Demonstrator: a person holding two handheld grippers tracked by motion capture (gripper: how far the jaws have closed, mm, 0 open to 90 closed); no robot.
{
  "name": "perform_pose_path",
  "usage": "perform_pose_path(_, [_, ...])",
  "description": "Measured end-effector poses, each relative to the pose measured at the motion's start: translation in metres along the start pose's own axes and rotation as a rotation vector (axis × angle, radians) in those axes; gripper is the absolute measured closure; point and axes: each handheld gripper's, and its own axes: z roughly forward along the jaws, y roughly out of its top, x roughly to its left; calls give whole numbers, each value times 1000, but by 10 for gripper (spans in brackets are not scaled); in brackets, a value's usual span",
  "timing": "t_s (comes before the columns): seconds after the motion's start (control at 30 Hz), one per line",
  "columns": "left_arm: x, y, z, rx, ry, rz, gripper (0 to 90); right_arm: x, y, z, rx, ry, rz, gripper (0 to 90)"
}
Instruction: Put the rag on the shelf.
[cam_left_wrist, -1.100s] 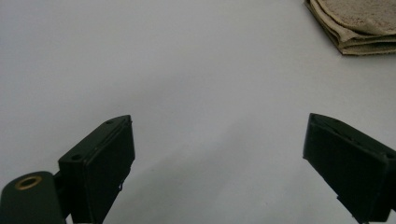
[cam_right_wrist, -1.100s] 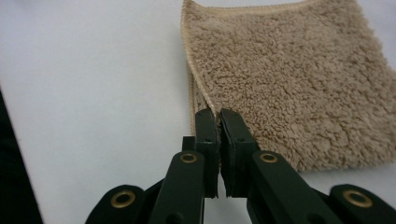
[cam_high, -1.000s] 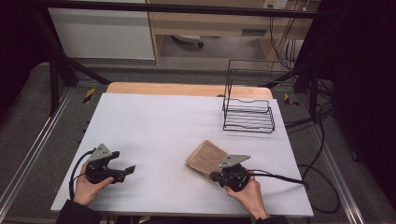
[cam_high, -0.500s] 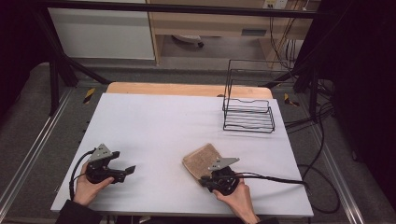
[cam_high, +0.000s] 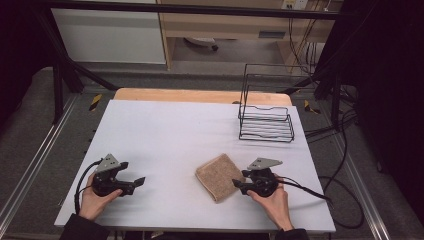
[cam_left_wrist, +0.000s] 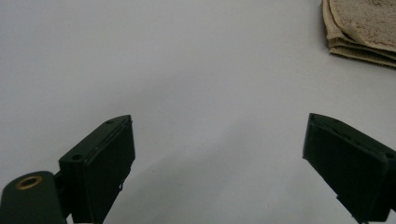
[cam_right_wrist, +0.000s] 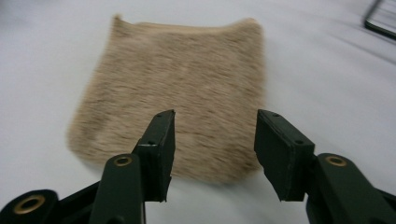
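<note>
My left gripper (cam_high: 131, 183) rests near the surface's (cam_high: 170, 130) near-left edge as before, fingers (cam_left_wrist: 100, 163) spread wide, holding nothing. Centre-near, the folded tan towel (cam_high: 219, 176) now lies flat on the surface, a little left of where my right gripper held its edge a second ago. My right gripper (cam_high: 239, 184), just right of it, has let go; fingers (cam_right_wrist: 159, 144) part-open, empty, straddling its near edge: judged released, placement likely done.

One folded tan cloth (cam_high: 219, 176), one black wire rack (cam_high: 265, 121), two grippers, one white table (cam_high: 170, 135).
</note>
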Motion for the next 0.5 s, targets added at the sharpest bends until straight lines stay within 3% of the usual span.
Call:
perform_pose_path(0.13, [-1,0,1,2,-2,1,92,-15,-5,3,24,-4,45,561])
perform_pose_path(0.2, [-2,1,2,3,-2,3,92,-16,-5,4,36,4,48,572])
perform_pose_path(0.37, [-2,1,2,5,0,5,92,-16,-8,14,79,49,61,705])
perform_pose_path(0.5, [-3,1,2,8,-2,9,93,-15,-9,14,83,53,66,742])
